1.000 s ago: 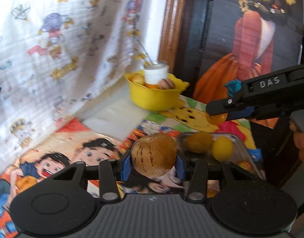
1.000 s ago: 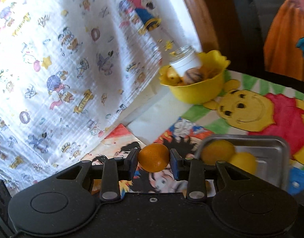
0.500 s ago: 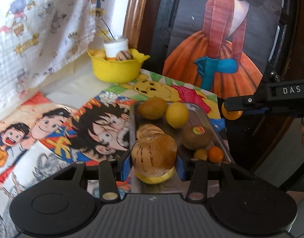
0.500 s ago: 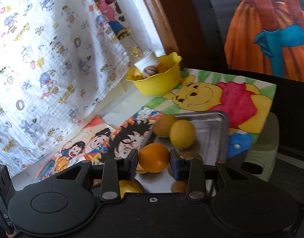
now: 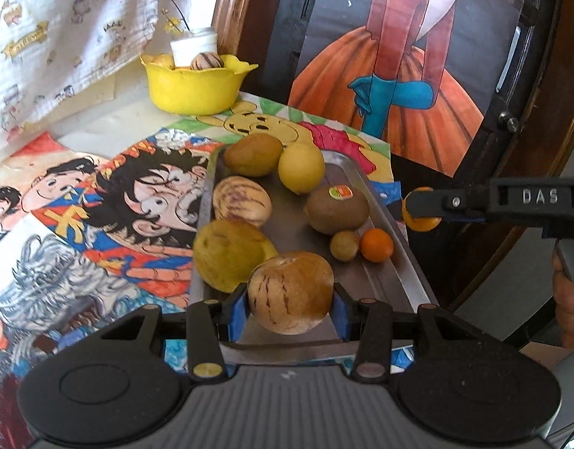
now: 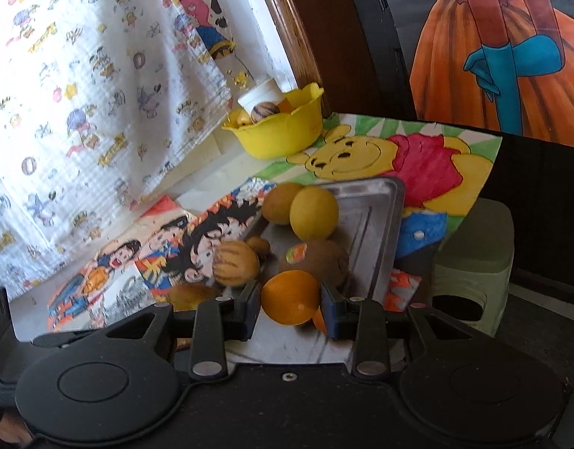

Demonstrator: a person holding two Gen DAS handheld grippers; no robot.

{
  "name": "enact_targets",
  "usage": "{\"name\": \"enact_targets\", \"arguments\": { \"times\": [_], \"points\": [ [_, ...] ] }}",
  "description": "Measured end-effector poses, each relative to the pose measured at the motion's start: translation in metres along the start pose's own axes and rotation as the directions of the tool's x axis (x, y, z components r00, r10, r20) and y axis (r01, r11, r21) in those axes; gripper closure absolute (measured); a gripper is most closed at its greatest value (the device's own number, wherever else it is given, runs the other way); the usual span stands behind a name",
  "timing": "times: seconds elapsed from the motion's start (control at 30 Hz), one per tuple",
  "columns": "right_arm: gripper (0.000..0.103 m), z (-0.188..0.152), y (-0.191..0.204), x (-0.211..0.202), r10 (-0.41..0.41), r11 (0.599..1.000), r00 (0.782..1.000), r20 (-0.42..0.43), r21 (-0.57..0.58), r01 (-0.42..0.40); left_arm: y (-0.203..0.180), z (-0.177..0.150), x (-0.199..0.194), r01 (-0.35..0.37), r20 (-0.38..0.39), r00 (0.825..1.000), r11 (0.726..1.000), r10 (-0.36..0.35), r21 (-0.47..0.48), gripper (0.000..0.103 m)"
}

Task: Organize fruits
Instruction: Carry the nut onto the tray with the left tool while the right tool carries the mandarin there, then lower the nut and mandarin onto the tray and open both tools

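**Both grippers loaded above the fruit tray**

Cartoon-printed paper (image 5: 99,202) covers the table, with a patterned white cloth (image 6: 81,75) hanging at the far left. At about 11 o'clock in the left wrist view, a yellow bowl (image 5: 195,88) stands well apart from the tray and holds a white cup (image 5: 193,46) and a striped fruit beside it.

Toward the centre lies a metal tray (image 5: 384,262) on the paper. Its fruit, left to right: a yellow-green fruit (image 5: 228,254) at 9 o'clock of the tray, a striped melon (image 5: 242,202) just beyond it, a brown kiwi (image 5: 253,155) and a lemon (image 5: 301,167) touching at 12 o'clock, a stickered kiwi (image 5: 337,209) near the middle, then a small brown fruit (image 5: 345,246) just beside a small orange (image 5: 376,245) at 3 o'clock.

The left gripper (image 5: 290,301) is clamped on a brown streaked pepino melon (image 5: 290,292), held above the tray's near edge at 6 o'clock.

Farther right, the right gripper (image 6: 290,299) is closed around an orange (image 6: 290,302), above the tray's near right part; in the left wrist view it sits at 3 o'clock, just past the tray's right rim.

A painted figure in an orange dress (image 5: 399,93) fills the background at 1 o'clock.
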State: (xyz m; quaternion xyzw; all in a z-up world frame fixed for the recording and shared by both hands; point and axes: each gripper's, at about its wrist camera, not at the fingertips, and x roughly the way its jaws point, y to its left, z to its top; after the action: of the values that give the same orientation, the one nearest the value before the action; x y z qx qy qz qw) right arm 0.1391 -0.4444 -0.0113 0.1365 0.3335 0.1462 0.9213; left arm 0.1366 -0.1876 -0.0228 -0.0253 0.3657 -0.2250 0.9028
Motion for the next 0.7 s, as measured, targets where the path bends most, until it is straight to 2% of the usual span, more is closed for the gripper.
{"name": "enact_targets", "arguments": {
  "times": [0.37, 0.7],
  "points": [
    [0.066, -0.031, -0.012, 0.003, -0.022, 1.000, 1.000, 0.009, 0.004, 0.022, -0.003, -0.006, 0.008, -0.027, -0.031, 0.999, 1.000, 0.027, 0.001, 0.054],
    [0.066, -0.043, -0.005, 0.005, -0.046, 0.998, 0.998, 0.041, -0.052, 0.048, 0.000, -0.009, 0.009, -0.045, -0.041, 0.998, 0.999, 0.044, -0.023, 0.054]
  ]
}}
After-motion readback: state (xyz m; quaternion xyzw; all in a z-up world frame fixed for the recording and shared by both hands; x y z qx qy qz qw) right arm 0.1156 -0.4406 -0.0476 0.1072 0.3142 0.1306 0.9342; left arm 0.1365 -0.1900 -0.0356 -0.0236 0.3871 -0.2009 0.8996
